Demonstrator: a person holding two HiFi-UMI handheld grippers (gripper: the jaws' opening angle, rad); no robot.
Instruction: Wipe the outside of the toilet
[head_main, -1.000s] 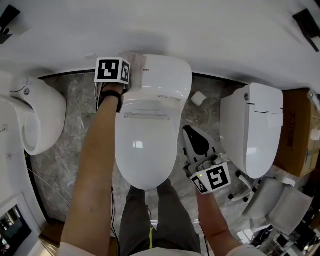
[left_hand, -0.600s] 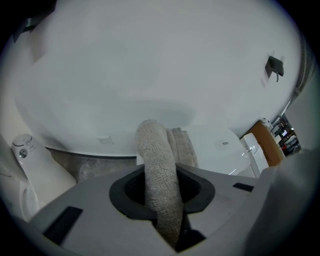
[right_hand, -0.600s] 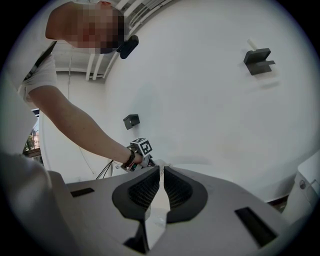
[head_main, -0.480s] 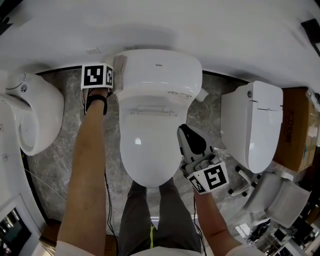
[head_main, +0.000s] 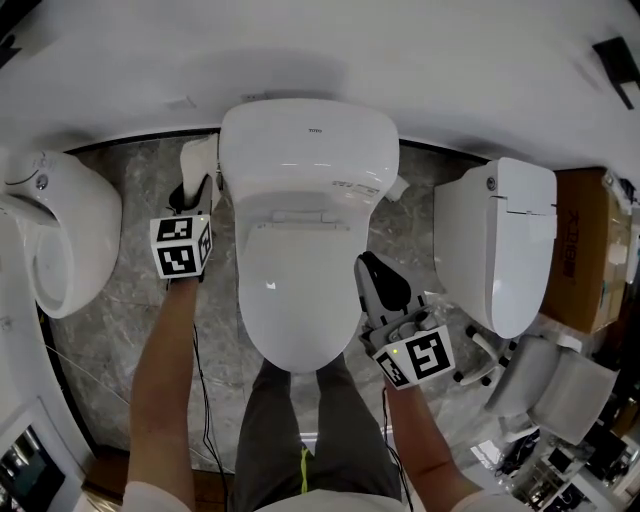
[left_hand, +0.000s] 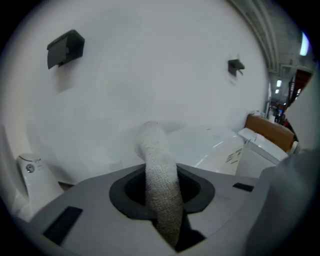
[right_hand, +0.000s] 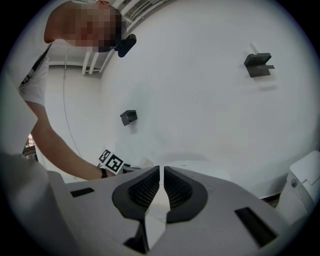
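Observation:
A white toilet (head_main: 300, 200) with its lid shut stands against the wall in the head view. My left gripper (head_main: 193, 190) is beside the toilet's left flank, near the tank, shut on a white cloth (head_main: 201, 157) that hangs against the toilet's side. In the left gripper view the rolled cloth (left_hand: 157, 150) sticks up between the jaws, with the toilet (left_hand: 215, 145) to the right. My right gripper (head_main: 383, 285) hovers at the lid's right edge. In the right gripper view its jaws (right_hand: 161, 172) are shut with nothing between them.
Another white toilet (head_main: 60, 235) stands to the left and a third one (head_main: 500, 255) to the right, with a cardboard box (head_main: 585, 260) beyond it. A paper roll (head_main: 397, 187) lies behind the toilet's right side. The floor (head_main: 140, 160) is grey marble tile. Dark brackets (left_hand: 65, 47) hang on the wall.
My left gripper has come down from the tank's back left corner along the toilet's left side toward me, with the cloth in it. The right gripper has barely moved.

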